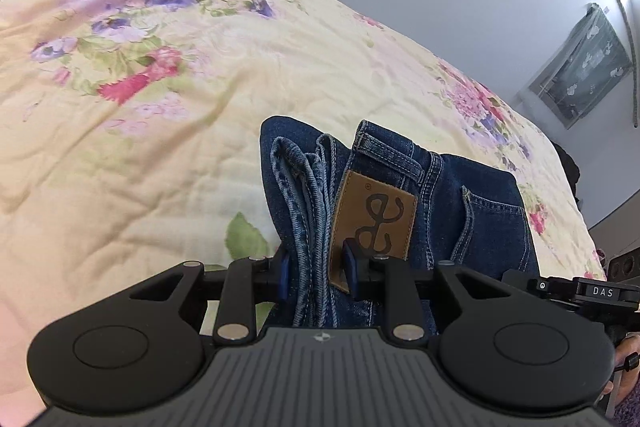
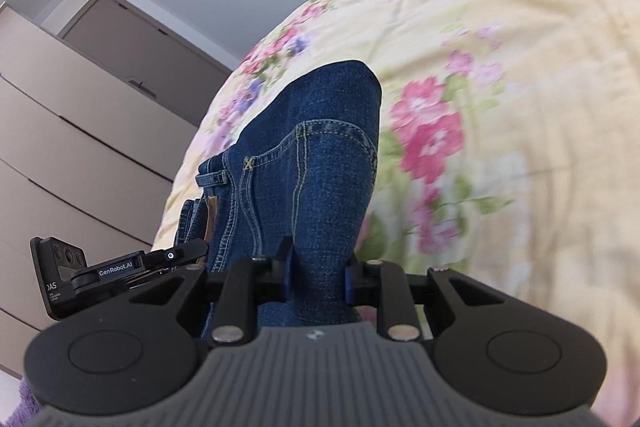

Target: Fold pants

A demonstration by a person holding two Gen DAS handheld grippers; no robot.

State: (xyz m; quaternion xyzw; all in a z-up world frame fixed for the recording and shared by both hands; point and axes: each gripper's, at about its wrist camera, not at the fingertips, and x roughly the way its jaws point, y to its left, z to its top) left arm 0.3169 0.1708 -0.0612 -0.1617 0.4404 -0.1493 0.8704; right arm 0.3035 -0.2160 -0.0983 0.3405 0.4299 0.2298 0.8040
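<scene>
between the jaws of the left gripper point(image 1: 318, 273) and right gripper point(image 2: 318, 273), folded jeans point(image 1: 400, 195) are squeezed tight above the flowery blanket point(image 1: 160, 107).

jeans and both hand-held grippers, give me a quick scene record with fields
garment: folded blue jeans, several layers thick
label: brown leather patch at the waistband
surface: floral quilt on a bed
left hand-held gripper: clamped on the waistband edge by the patch
right hand-held gripper: clamped on the folded denim by the back pocket
background: drawer unit, white wall
</scene>
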